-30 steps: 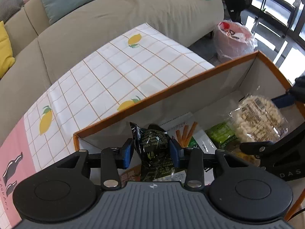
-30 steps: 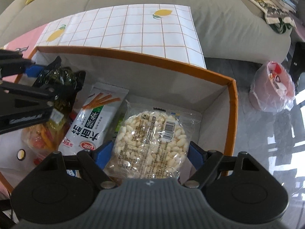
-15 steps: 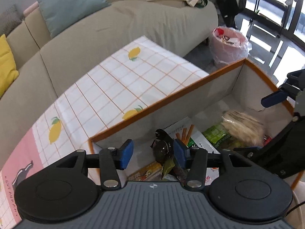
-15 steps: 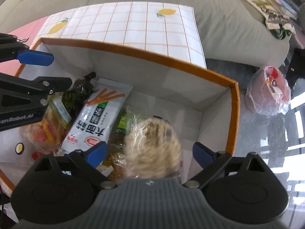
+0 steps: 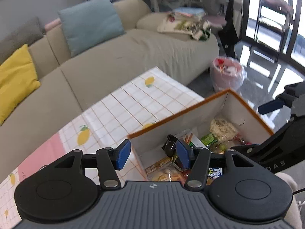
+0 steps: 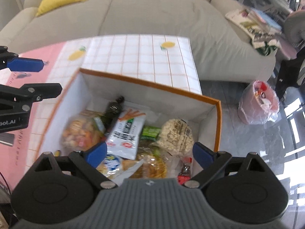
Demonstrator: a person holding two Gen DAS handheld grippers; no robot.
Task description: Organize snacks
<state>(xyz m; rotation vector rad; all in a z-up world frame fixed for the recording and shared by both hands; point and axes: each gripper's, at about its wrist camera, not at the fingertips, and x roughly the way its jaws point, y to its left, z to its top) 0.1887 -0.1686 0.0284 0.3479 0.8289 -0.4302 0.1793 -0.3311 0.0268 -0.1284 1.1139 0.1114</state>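
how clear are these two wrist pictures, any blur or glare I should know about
Left wrist view: sofa and shelves smeared, fisheye bends the edges, bright glare on the floor by the windows. Right wrist view: snacks in the box are soft, so the white stick packet print is unreadable; floor glare at right.

Each black claw (image 5: 153, 153) (image 6: 149, 152) has blue pads (image 5: 124, 153) and silver screws.

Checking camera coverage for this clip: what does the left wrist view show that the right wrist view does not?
Only the left wrist view shows the grey cushion and the black metal rack by the window. Only the right wrist view shows the small red packet at the box's near edge. Both show the orange-rimmed box, the round rice cake pack, the lemon-print tablecloth and the pink-bagged bin.
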